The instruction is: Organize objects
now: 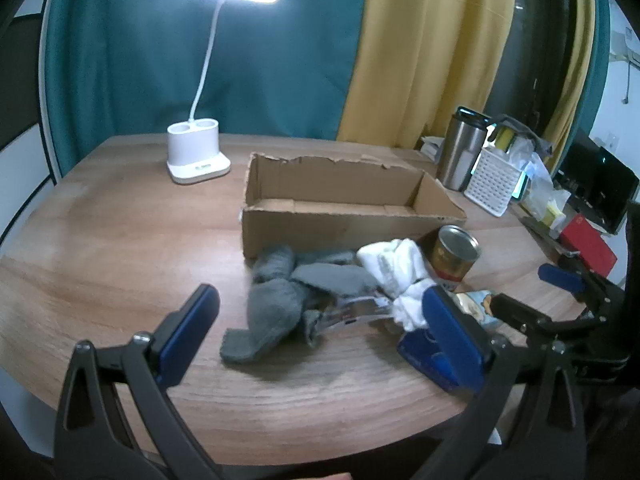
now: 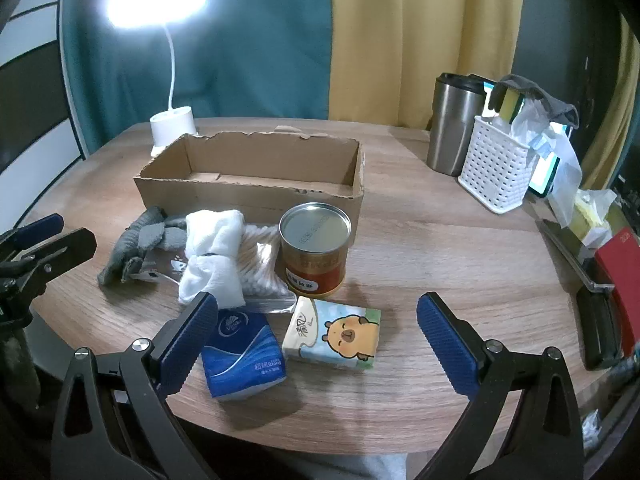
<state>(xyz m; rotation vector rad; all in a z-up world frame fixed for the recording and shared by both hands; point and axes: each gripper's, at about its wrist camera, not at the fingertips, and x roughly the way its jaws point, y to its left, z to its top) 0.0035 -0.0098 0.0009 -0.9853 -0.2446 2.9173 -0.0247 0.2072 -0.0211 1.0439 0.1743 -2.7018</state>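
An empty cardboard box (image 1: 344,204) (image 2: 256,176) stands mid-table. In front of it lie grey socks (image 1: 280,300) (image 2: 140,240), white socks (image 1: 400,272) (image 2: 212,252), a bag of cotton swabs (image 2: 260,264), a gold tin can (image 1: 456,254) (image 2: 314,248), a blue tissue pack (image 2: 240,356) (image 1: 420,350) and a capybara tissue pack (image 2: 332,334) (image 1: 476,306). My left gripper (image 1: 324,328) hangs open over the grey socks, holding nothing. My right gripper (image 2: 320,344) is open above the two tissue packs, not touching them.
A lit white desk lamp (image 1: 198,152) (image 2: 172,128) stands behind the box. At the right are a steel tumbler (image 2: 452,124), a white basket (image 2: 496,168) with sponges and bags, a red box (image 2: 620,280) and dark devices. The wooden table's front edge (image 2: 320,436) is close.
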